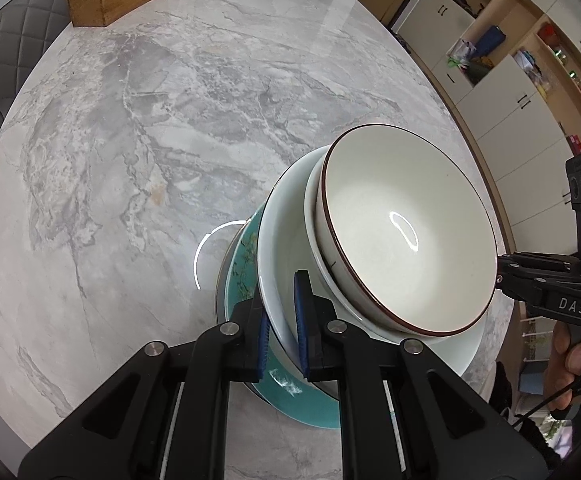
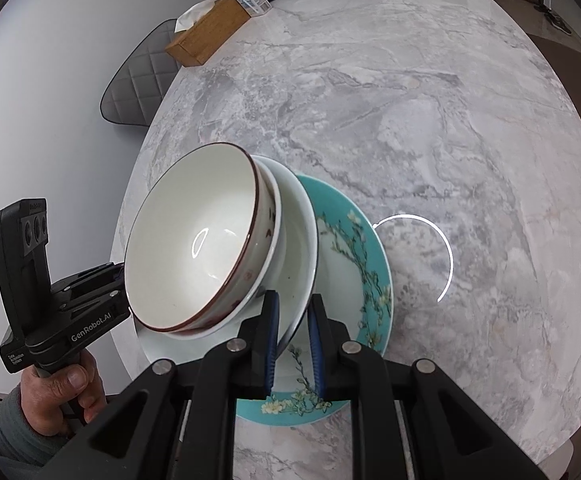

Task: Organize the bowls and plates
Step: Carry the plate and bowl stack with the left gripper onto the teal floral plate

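**Carrying the stack with both hands**

While the stack hangs tilted between our two grippers, the brown-rimmed bowl [image 1: 406,236] sits nested in a white bowl [image 2: 268,208], which rests in a pale deep plate [image 1: 274,248] above the teal blossom plate [image 2: 354,264]. Our left gripper [image 1: 283,320] has its fingers [image 1: 301,320] clenched on the pale plate's rim, one pad inside and one outside. Opposite, our right gripper [image 2: 293,336] grasps the same rim from the far side, its fingers [image 2: 271,336] shut on it. The marble worktop [image 1: 150,128] spreads beyond the fingertips.

To do this well, we judge both hands must travel together and level the stack, since the nested bowls lean and could slide out.

We cannot tell whether the teal plate is lifted with the rest or lies on the worktop; its underside is hidden. A dark rim beneath it is hard to identify.
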A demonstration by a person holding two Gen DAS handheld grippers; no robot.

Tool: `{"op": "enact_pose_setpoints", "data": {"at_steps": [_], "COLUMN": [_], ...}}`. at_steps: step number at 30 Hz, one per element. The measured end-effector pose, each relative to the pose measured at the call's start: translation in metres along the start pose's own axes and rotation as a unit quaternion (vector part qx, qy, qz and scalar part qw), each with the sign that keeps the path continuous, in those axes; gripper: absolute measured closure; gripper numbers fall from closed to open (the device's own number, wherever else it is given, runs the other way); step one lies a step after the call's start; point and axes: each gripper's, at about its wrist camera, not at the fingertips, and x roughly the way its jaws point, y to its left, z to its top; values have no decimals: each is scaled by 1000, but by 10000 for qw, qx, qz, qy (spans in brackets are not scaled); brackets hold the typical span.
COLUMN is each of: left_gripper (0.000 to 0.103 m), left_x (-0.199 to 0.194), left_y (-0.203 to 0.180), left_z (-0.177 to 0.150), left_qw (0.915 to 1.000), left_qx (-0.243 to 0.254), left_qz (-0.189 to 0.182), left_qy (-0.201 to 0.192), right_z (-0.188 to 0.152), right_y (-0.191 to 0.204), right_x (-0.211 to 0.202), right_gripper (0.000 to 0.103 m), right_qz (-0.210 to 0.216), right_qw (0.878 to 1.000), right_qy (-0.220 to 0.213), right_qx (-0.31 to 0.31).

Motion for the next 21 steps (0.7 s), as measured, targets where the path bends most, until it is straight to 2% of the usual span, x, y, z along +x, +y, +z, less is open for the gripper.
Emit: {"op": "enact_pose_setpoints", "data": {"at_steps": [21], "left_gripper": [93], "left_x": [17], "left_y": [-2], "left_z": [-19], "left_qw": [10000], "left_qx": [49], "left_qz": [6], "left_qy": [8], "right_z": [-17], "right_y": [-12], "right_x": [9], "right_gripper": [88], "right_qz": [-37], "right_qw": [9999], "right_qy": [-44], "right_qx": [91]}}
